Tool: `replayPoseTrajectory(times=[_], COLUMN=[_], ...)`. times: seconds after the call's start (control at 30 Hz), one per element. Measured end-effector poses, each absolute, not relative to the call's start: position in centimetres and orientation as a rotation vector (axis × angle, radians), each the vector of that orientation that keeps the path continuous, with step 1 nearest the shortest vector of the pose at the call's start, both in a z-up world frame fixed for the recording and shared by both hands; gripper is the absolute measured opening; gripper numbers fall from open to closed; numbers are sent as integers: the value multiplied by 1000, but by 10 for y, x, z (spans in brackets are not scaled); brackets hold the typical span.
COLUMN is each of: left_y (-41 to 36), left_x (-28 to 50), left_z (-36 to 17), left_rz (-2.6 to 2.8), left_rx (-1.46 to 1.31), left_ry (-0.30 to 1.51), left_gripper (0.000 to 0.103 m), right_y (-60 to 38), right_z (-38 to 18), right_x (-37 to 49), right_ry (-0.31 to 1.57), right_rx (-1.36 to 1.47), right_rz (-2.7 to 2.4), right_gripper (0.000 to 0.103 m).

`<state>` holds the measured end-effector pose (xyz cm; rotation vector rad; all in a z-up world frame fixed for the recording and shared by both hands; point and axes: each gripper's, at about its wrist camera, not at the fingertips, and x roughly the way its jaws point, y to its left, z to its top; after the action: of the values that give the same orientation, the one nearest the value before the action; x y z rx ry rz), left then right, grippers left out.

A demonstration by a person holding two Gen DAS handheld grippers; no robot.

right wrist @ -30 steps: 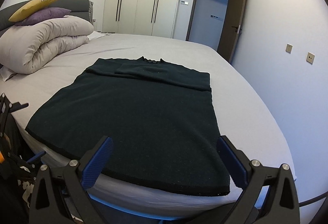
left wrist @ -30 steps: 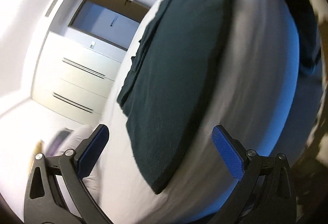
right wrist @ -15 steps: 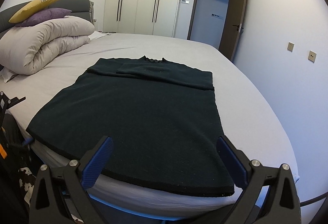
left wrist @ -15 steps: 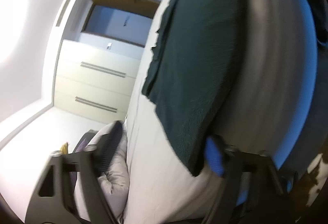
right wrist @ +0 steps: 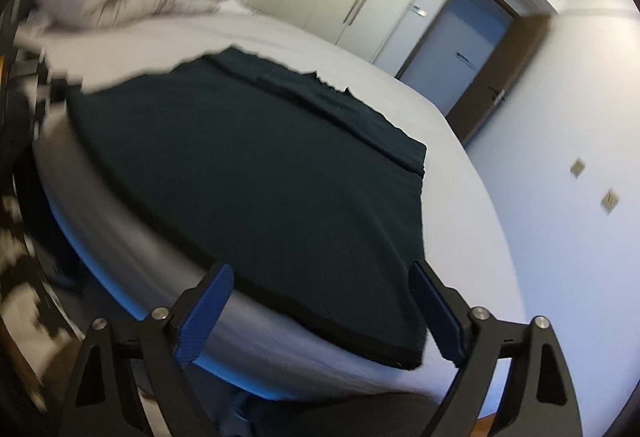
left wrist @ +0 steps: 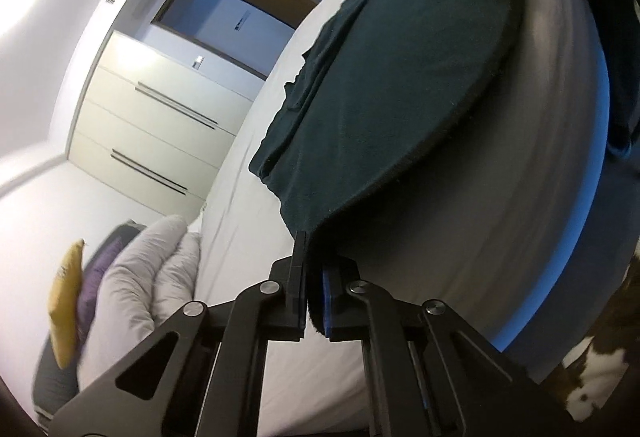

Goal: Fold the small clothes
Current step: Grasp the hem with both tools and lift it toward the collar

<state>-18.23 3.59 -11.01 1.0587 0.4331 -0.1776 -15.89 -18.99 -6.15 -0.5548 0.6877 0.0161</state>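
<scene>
- Dark green sweater (right wrist: 256, 173) lies flat on the bed (right wrist: 460, 173), sleeves folded across the top, black hem at near edge.
- Left claw (left wrist: 306, 269) clamped on its hem corner.
- Right claw (right wrist: 320, 311) spread wide at opposite corner.

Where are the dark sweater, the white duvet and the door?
sweater (right wrist: 260, 177), right wrist view, middle of its body.
duvet (left wrist: 132, 277), left wrist view, its rolled bulk.
door (right wrist: 504, 77), right wrist view, brown leaf.
</scene>
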Motion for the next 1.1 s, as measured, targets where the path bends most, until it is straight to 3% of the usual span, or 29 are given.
replayPoseTrajectory(times=[0.27,0.67,0.93,1.1], left_y=[40,48,49,52], left_x=[-175,-170,-170,-168], left_z=[-78,-62,-59,-64], left_rz=[-154,-148,-153,-168], left_rx=[903,799,780,764], left_ry=[409,419,428,457], left_gripper=[4,4,4,4], right_y=[-182,-200,-196,-204], right_z=[-95,-125,-134,-131], right_x=[-167,-158,-153,-153], right_ry=[712,807,786,764], right_rx=[-864,-1021,-1059,-1070], right_rz=[-21,-111,-116,-182], right_gripper=[70,58,55,46])
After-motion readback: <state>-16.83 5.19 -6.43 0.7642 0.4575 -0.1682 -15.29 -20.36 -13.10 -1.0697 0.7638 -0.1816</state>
